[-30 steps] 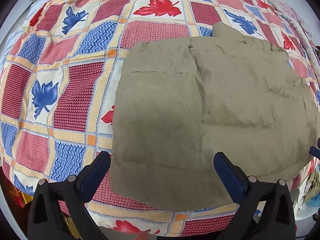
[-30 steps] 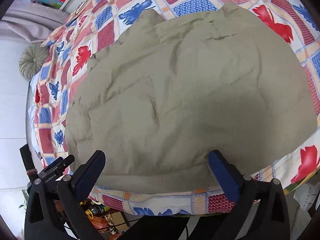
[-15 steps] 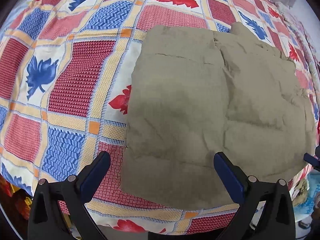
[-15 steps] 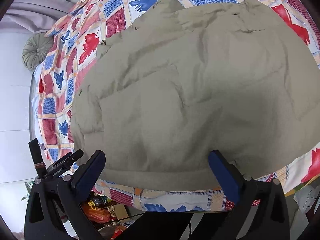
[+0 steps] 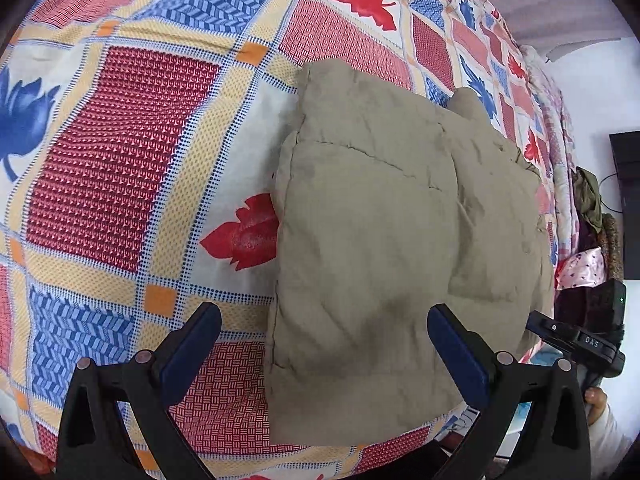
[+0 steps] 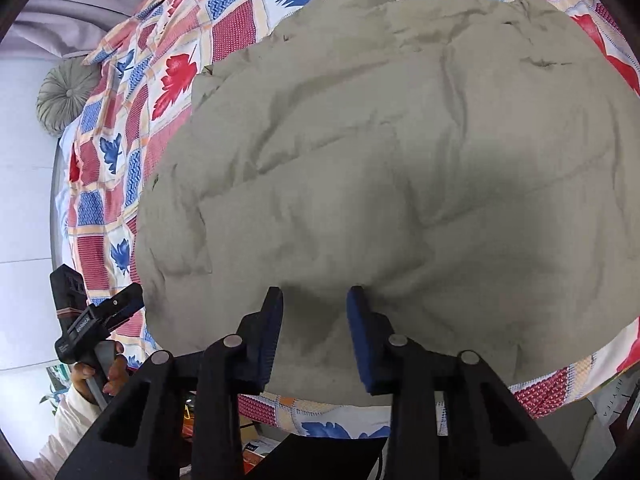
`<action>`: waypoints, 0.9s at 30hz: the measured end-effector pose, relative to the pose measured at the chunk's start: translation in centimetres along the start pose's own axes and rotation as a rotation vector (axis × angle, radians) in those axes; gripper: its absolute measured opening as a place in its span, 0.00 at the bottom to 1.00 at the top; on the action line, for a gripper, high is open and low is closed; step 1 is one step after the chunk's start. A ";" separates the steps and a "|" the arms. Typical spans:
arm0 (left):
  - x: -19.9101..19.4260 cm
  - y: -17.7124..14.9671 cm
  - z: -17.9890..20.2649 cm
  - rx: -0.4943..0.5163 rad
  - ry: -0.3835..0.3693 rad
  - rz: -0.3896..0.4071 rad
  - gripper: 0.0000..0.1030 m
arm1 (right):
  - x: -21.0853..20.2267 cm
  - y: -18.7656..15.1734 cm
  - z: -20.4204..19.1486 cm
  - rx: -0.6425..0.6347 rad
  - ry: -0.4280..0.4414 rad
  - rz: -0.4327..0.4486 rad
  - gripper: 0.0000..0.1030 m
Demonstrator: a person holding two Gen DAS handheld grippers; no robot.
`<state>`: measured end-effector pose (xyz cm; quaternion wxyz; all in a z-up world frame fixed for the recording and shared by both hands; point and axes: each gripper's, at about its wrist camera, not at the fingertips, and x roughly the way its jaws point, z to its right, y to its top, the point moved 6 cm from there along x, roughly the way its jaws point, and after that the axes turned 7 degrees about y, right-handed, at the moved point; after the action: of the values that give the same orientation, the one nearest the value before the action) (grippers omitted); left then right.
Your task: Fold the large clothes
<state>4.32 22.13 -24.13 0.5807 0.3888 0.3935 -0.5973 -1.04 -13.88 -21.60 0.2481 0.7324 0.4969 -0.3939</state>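
A padded olive jacket (image 5: 380, 220) lies folded flat on the patchwork bedspread (image 5: 120, 140), near the bed's front edge. My left gripper (image 5: 324, 340) hangs open over the jacket's near left corner, one finger above the bedspread, the other above the fabric. In the right wrist view the jacket (image 6: 380, 140) fills the picture. My right gripper (image 6: 316, 308) is closing on its near hem, and a ridge of fabric is bunched between the pads. Each gripper shows at the edge of the other's view: the right one (image 5: 580, 340), the left one (image 6: 100, 320).
A round grey-green cushion (image 6: 64, 96) sits at the bed's far left corner. Clothes are heaped (image 5: 588, 208) beyond the bed's right side by a dark screen (image 5: 628, 200). The bed's front edge runs just under both grippers, with boxes (image 6: 256, 444) below it.
The right jaws have narrowed from wide apart onto the jacket's hem. The left gripper has swung down and left, closer to the jacket's left corner, still open.
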 end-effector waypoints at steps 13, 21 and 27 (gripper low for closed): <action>4.4 1.3 2.6 0.097 -0.268 -0.175 1.00 | 1.5 -0.2 0.9 0.018 0.000 -0.053 0.35; 7.6 3.3 6.0 0.168 -0.299 -0.215 1.00 | 1.6 -0.4 0.7 -0.003 -0.016 -0.077 0.35; 7.6 3.8 5.8 0.135 -0.364 -0.221 0.43 | 0.7 0.0 -0.1 -0.032 -0.013 -0.077 0.35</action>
<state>7.85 13.79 -28.95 0.5456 0.2671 0.2817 -0.7427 -0.85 -13.45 -22.07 0.2478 0.7061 0.5293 -0.3999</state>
